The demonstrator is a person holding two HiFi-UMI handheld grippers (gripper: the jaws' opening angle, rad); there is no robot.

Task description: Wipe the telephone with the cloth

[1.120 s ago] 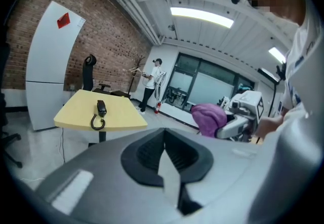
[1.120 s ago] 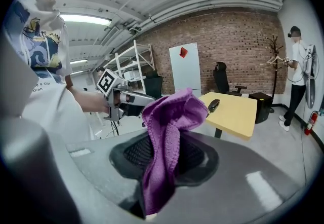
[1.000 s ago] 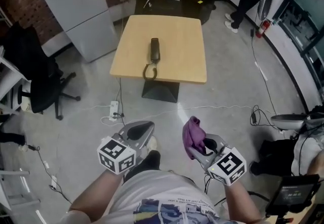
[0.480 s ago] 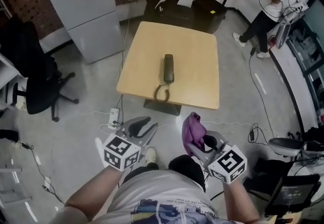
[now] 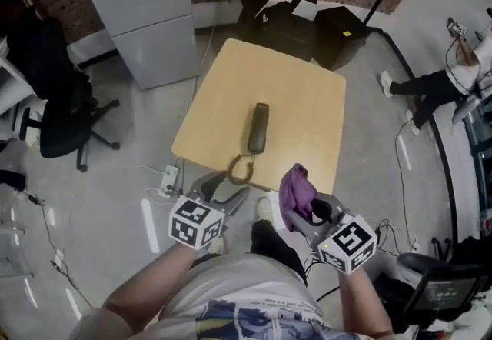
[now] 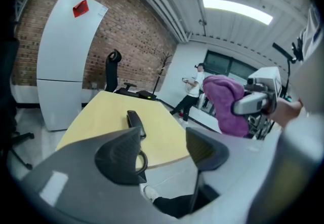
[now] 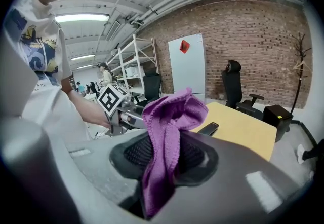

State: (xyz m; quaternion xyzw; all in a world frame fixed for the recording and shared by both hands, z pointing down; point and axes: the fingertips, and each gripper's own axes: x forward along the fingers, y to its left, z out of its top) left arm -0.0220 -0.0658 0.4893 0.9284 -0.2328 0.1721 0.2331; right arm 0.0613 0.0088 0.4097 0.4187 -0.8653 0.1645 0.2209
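A black telephone handset (image 5: 259, 128) lies on the square wooden table (image 5: 301, 92), its coiled cord (image 5: 240, 169) at the near edge. My left gripper (image 5: 224, 188) hovers just short of that edge, below the cord; its jaws have just been opening and stand open with nothing between them. In the left gripper view the telephone (image 6: 134, 121) shows beyond the left gripper (image 6: 162, 154). My right gripper (image 5: 304, 212) is shut on a purple cloth (image 5: 296, 191), off the table's near right corner. The cloth (image 7: 169, 132) bunches up between the right gripper's (image 7: 169, 159) pads, with the telephone (image 7: 207, 128) behind it.
A tall grey cabinet (image 5: 142, 8) stands left of the table and a black office chair (image 5: 61, 111) further left. Black cases (image 5: 307, 19) sit behind the table. A power strip (image 5: 167, 181) and cables lie on the floor. A person (image 5: 438, 85) stands at the far right.
Both grippers have come closer to the table's near edge. The left jaws went from shut to open. The right gripper still holds the cloth.
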